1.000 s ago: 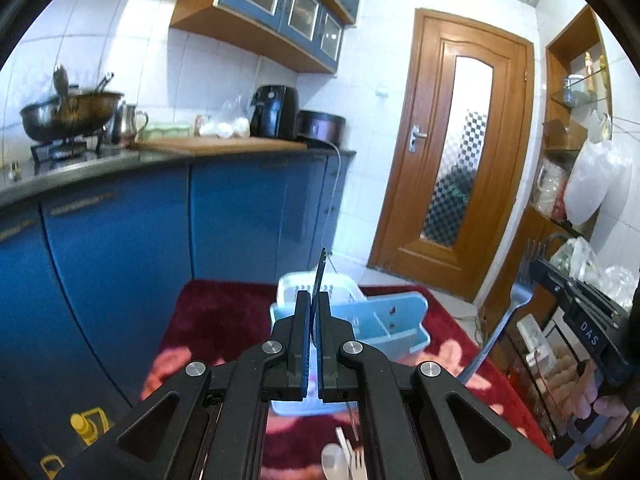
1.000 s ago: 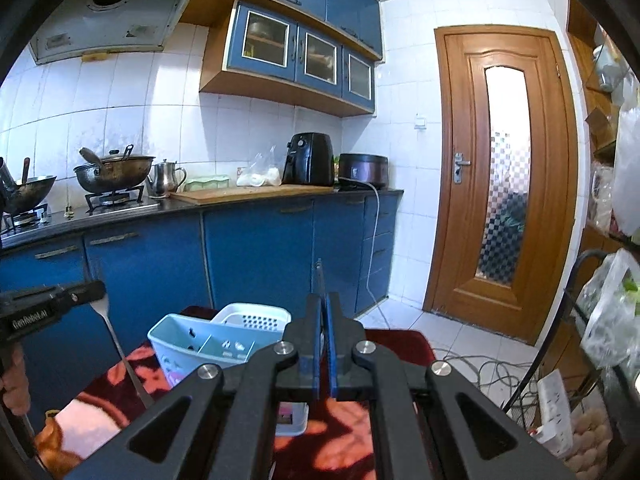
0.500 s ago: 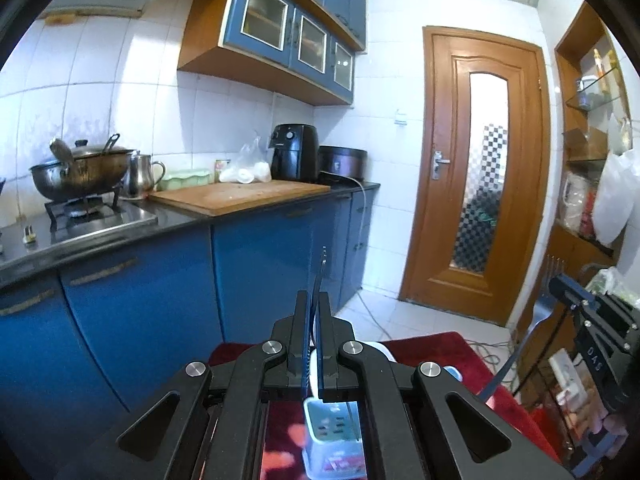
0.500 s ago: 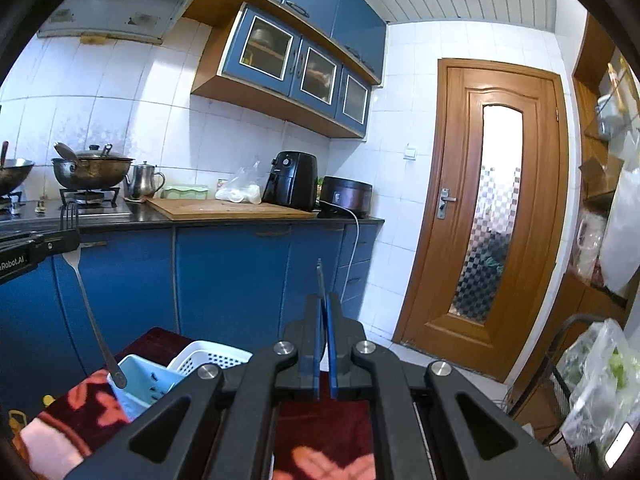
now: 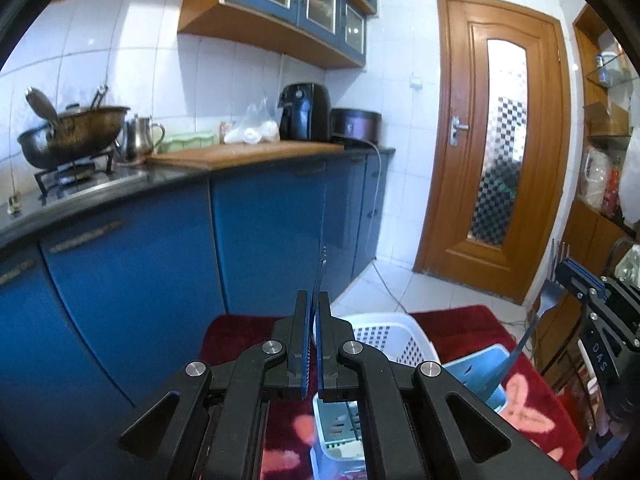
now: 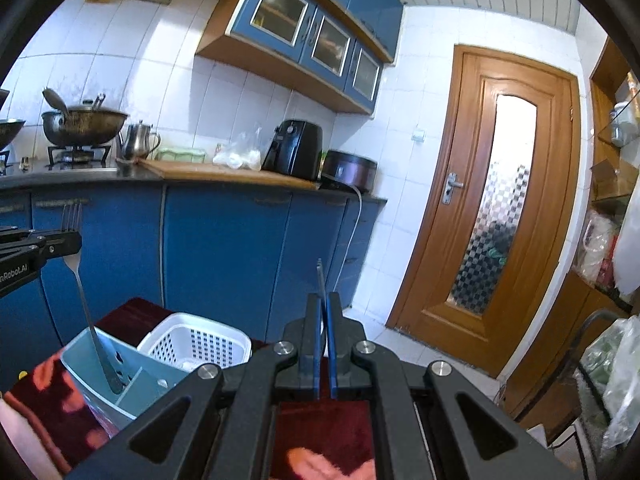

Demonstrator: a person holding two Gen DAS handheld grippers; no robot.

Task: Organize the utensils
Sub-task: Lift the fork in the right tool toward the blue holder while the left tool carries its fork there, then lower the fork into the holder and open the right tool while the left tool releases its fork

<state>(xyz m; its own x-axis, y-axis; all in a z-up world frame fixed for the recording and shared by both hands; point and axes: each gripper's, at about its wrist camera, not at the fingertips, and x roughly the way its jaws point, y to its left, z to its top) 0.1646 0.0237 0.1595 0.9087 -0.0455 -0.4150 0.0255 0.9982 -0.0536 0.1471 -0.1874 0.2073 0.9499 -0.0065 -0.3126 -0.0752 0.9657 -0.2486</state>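
Note:
In the left wrist view my left gripper (image 5: 313,300) is shut on a fork (image 5: 322,268) seen edge-on, tines up. At the right of that view my right gripper (image 5: 572,278) is shut on a second fork (image 5: 520,344), whose handle slants down to the light blue caddy (image 5: 480,372). The right wrist view has my right gripper (image 6: 322,300) shut on its fork (image 6: 319,276). On its left, the left gripper (image 6: 74,242) holds its fork (image 6: 86,312) upright, handle end inside the caddy (image 6: 136,388).
A white perforated basket (image 5: 392,336) (image 6: 200,340) stands right behind the caddy on a dark red flowered cloth (image 6: 320,428). Blue cabinets (image 5: 120,288) and a counter with pots run along the left. A wooden door (image 5: 496,152) is ahead, shelves and bags to the right.
Both grippers have shifted sideways with their forks. The left fork's handle went from the caddy's rim down into it, and the right fork's handle has come down to the caddy.

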